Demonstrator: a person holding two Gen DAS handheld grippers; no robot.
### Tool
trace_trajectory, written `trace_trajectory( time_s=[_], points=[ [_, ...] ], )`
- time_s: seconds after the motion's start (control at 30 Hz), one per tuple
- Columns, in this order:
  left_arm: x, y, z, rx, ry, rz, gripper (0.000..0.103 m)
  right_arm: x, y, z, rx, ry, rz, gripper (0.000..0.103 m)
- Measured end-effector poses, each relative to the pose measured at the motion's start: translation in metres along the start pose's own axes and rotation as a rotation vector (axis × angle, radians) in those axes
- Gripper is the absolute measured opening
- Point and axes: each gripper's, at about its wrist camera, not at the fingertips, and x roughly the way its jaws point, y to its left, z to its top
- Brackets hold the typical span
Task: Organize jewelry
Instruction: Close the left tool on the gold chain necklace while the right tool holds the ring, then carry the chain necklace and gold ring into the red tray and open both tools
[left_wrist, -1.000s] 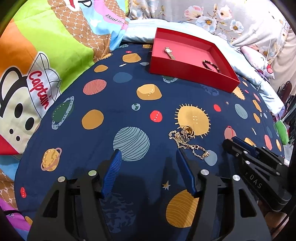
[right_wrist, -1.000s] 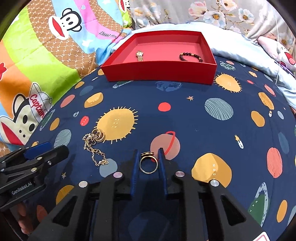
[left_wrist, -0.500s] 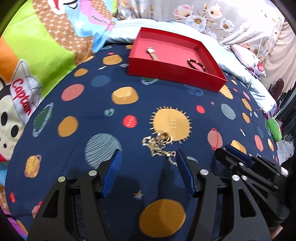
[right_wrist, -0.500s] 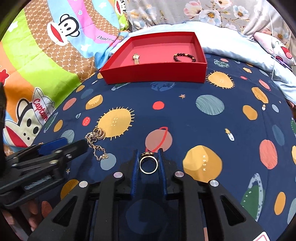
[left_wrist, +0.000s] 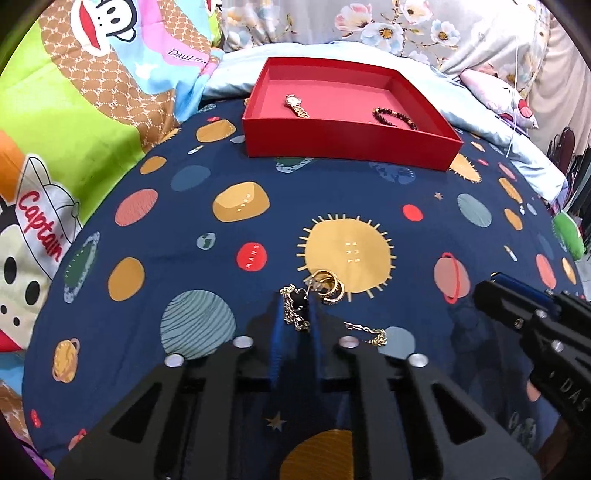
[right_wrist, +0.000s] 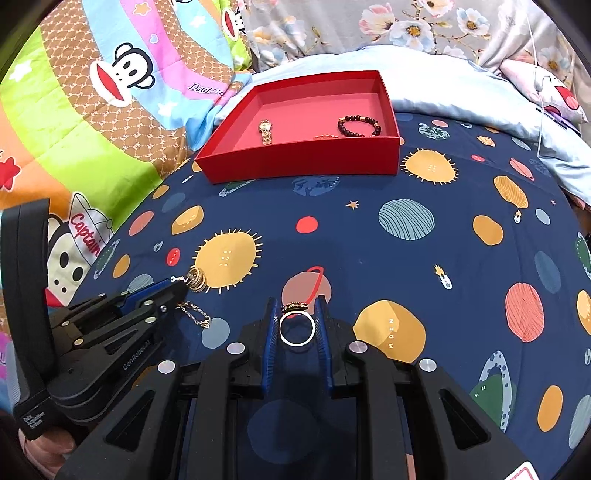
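Note:
A gold chain necklace (left_wrist: 364, 328) with a black clover pendant lies on the navy planet-print bedspread. My left gripper (left_wrist: 295, 301) is closing on it, with the chain and pendant pinched between the blue pads. A small heap of gold rings (left_wrist: 329, 287) touches the chain just beyond the fingertips. My right gripper (right_wrist: 296, 306) is shut on a gold ring (right_wrist: 297, 328), held upright above the cover. Farther back sits the red tray (left_wrist: 347, 146) with a gold watch (left_wrist: 296, 105) and a dark bead bracelet (left_wrist: 393, 116) in it.
The colourful monkey-print quilt (left_wrist: 74, 110) rises along the left. Pale blue and floral bedding (right_wrist: 443, 74) lies behind and right of the tray. In the right wrist view the left gripper (right_wrist: 177, 291) sits low at the left, by the rings (right_wrist: 195, 280).
My left gripper has moved forward over the chain and its jaws have gone from wide apart to nearly together around it. The right gripper has kept the ring and barely moved.

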Motion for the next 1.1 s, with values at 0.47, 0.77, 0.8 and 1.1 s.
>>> trace_trajectory(
  time_s=[0.47, 0.77, 0.8, 1.1],
  points=[
    [-0.035, 0.016, -0.006, -0.064, -0.005, -0.089, 0.001, -0.019, 0.0, -0.001, 0.002, -0.026, 0.012, 0.019],
    [-0.055, 0.02, -0.001, -0.088, -0.029, -0.121, 0.001, -0.028, 0.002, -0.003, 0.004, -0.037, 0.019, 0.019],
    [-0.058, 0.02, 0.0, -0.088, -0.035, -0.122, 0.001, -0.029, 0.002, -0.003, 0.003, -0.039, 0.02, 0.019],
    [-0.093, 0.017, 0.025, -0.084, -0.086, -0.158, 0.001, -0.048, 0.004, 0.005, 0.005, -0.071, 0.05, 0.019]
  ],
)
